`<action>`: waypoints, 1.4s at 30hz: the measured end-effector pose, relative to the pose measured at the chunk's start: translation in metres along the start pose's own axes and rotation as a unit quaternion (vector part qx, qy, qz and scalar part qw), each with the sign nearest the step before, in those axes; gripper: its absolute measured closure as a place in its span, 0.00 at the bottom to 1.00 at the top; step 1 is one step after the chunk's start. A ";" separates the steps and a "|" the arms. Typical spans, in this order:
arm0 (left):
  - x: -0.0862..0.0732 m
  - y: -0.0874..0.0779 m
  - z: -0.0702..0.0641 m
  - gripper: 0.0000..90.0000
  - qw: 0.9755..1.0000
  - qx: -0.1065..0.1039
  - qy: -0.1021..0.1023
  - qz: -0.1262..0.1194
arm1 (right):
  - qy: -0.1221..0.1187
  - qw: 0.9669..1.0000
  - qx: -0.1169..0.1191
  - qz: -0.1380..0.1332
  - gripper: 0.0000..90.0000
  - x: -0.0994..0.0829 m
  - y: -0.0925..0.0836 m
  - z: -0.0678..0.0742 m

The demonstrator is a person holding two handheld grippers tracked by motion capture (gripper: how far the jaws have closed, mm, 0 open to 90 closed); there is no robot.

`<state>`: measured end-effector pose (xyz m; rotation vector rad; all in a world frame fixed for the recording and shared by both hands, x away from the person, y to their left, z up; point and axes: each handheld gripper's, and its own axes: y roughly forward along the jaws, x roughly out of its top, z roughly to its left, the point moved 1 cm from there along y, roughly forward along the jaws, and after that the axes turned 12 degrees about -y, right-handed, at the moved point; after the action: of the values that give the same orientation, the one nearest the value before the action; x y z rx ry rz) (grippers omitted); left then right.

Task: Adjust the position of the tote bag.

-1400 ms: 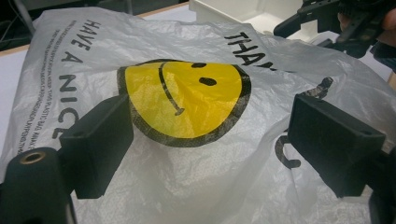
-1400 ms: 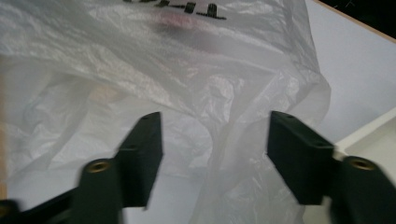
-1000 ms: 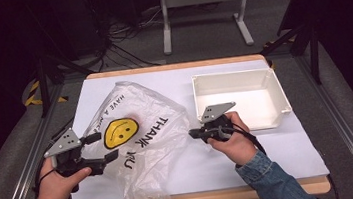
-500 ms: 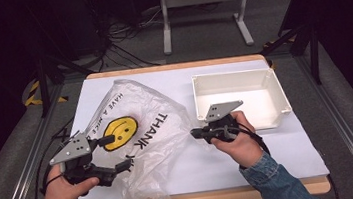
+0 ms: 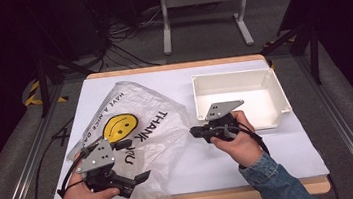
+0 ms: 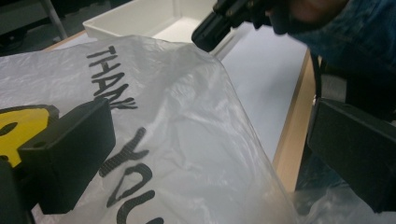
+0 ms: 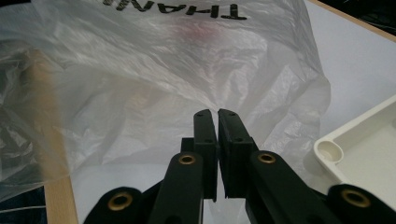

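Left gripper (image 5: 133, 159) fingers have just been spreading wide and slid toward the near tabletop (image 5: 252, 164) edge, bag (image 5: 142, 128) film between them unpinched; right gripper (image 5: 194, 131) fingers stay clenched at the bag's right edge, apparently pinching it — likely a regrip.

The high view looks forward and down over the table (image 5: 252, 164). Both gripper views sit low and close, sharing the plastic bag (image 6: 187, 140) and tray (image 7: 359, 154).
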<state>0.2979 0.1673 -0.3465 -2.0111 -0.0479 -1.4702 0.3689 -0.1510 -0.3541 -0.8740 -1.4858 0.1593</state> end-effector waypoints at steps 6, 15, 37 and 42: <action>-0.004 0.009 0.002 0.02 1.000 0.024 0.006 0.020 | 0.000 1.000 0.000 -0.002 0.97 0.000 0.000 0.000; -0.012 0.016 0.018 0.09 0.995 0.087 -0.004 0.049 | 0.002 1.000 0.007 -0.015 1.00 0.003 -0.004 0.003; -0.011 0.028 0.003 0.03 0.998 0.038 0.016 0.045 | -0.006 1.000 -0.012 -0.023 0.49 0.004 0.000 0.004; -0.014 0.030 0.006 0.05 0.996 0.063 0.019 0.060 | -0.016 0.999 -0.034 -0.006 0.34 0.002 0.008 0.004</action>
<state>0.3095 0.1515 -0.3738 -1.8514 -0.0026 -1.3942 0.3683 -0.1427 -0.3576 -0.9203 -1.5339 0.1161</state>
